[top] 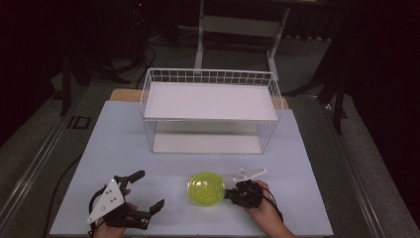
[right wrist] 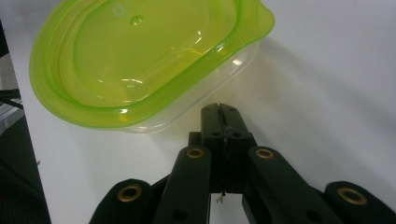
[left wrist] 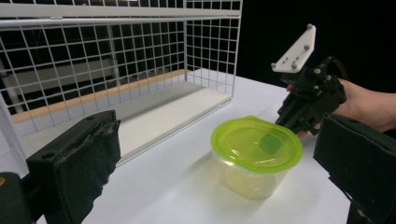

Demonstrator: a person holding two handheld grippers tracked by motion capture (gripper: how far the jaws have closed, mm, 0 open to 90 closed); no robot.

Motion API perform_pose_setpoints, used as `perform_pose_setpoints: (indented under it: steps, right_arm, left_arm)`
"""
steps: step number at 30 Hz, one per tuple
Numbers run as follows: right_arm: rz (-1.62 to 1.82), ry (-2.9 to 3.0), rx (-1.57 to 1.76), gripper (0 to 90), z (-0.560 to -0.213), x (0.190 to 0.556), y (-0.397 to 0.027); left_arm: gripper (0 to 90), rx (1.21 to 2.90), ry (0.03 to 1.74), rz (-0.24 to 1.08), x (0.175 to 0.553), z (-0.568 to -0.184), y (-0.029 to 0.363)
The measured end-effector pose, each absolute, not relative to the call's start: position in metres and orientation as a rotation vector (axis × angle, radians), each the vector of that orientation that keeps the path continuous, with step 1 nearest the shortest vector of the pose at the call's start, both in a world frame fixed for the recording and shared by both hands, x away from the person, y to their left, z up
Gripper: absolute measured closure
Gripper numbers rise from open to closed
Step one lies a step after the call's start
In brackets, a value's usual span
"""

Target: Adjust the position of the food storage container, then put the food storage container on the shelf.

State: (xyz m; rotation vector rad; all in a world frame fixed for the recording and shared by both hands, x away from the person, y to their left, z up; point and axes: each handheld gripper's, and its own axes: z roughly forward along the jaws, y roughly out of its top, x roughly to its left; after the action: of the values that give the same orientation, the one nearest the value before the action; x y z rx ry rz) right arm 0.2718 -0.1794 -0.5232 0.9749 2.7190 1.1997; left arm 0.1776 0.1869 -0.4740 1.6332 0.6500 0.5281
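Observation:
A clear tub with a lime-green lid (top: 206, 188) stands on the white table near its front edge, seen closer in the left gripper view (left wrist: 254, 149). My right gripper (top: 229, 194) sits just right of the tub, jaws shut together with nothing between them. In the right gripper view its tip (right wrist: 219, 111) lies low at the tub's wall, under the lid's rim (right wrist: 140, 112). My left gripper (top: 147, 191) rests to the left of the tub, wide open and empty, its pads (left wrist: 74, 168) far apart. The right gripper (left wrist: 308, 105) appears beyond the tub there.
A white wire rack (top: 208, 75) with a flat shelf and an open front stands at the table's back middle (left wrist: 140, 56). Bare white table (top: 124, 148) lies between it and the grippers. Dark floor, cables and a metal stand (top: 200, 39) surround the table.

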Motion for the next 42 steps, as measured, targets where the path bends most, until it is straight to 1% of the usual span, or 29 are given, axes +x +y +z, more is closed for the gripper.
perform_pose_setpoints:
  steps: [4,9,10,11,12,13,17,18,19,20,23,25,26,27,30,34,39,40,42]
  right_arm:
    - [1.189,2.71,0.974,90.0,-0.524,0.274,-0.175]
    - [1.177,2.663,0.987,89.9,-0.519,0.274,-0.188]
    - [1.185,2.654,0.991,87.2,-0.517,0.274,-0.192]
    - [1.189,2.65,0.984,79.5,-0.514,0.274,-0.194]
    - [1.211,2.654,0.973,74.5,-0.512,0.273,-0.198]
    - [1.24,2.648,0.977,73.2,-0.51,0.273,-0.201]
    - [1.28,2.61,0.982,56.7,-0.499,0.27,-0.213]
    - [1.277,2.576,0.954,44.5,-0.494,0.266,-0.217]
    - [1.287,2.571,0.955,39.5,-0.491,0.265,-0.218]
    - [1.314,2.559,0.936,32.3,-0.488,0.262,-0.22]
    - [1.388,2.531,0.89,18.7,-0.481,0.254,-0.224]
    - [1.418,2.517,0.883,18.7,-0.478,0.251,-0.225]
    - [1.431,2.504,0.859,14.5,-0.473,0.245,-0.226]
    - [1.432,2.504,0.85,13.8,-0.471,0.244,-0.226]
    - [1.465,2.48,0.849,15.7,-0.463,0.236,-0.227]
    - [1.422,2.478,0.769,22.9,-0.453,0.229,-0.224]
    - [1.356,2.417,0.661,23.8,-0.439,0.222,-0.216]
    - [1.36,2.408,0.651,23.7,-0.438,0.222,-0.215]
    - [1.396,2.396,0.639,22.9,-0.434,0.223,-0.213]
  left_arm:
    - [1.1,1.638,0.634,0.528,0.177,-0.474,0.186]
    - [1.1,1.653,0.614,0.533,0.176,-0.473,0.185]
    - [1.1,1.655,0.614,0.526,0.177,-0.473,0.184]
    - [1.1,1.655,0.614,0.515,0.176,-0.473,0.184]
    - [1.1,1.659,0.608,0.505,0.176,-0.473,0.183]
    - [1.1,1.669,0.602,0.49,0.176,-0.473,0.182]
    - [1.1,1.68,0.57,0.491,0.174,-0.472,0.177]
    - [1.1,1.677,0.567,0.483,0.174,-0.472,0.176]
    - [1.1,1.681,0.56,0.485,0.173,-0.471,0.175]
    - [1.1,1.686,0.554,0.487,0.173,-0.47,0.174]
    - [1.1,1.702,0.546,0.481,0.173,-0.469,0.172]
    - [1.1,1.702,0.546,0.481,0.173,-0.469,0.172]
    - [1.1,1.714,0.538,0.498,0.172,-0.465,0.17]
    - [1.2,1.711,0.532,0.491,0.171,-0.462,0.169]
    - [1.1,1.72,0.511,0.484,0.17,-0.456,0.166]
    - [1.1,1.732,0.482,0.48,0.17,-0.446,0.16]
    - [1.2,1.749,0.512,0.441,0.171,-0.43,0.154]
    - [1.1,1.752,0.516,0.413,0.172,-0.428,0.153]
    - [1.2,1.741,0.526,0.409,0.174,-0.423,0.149]
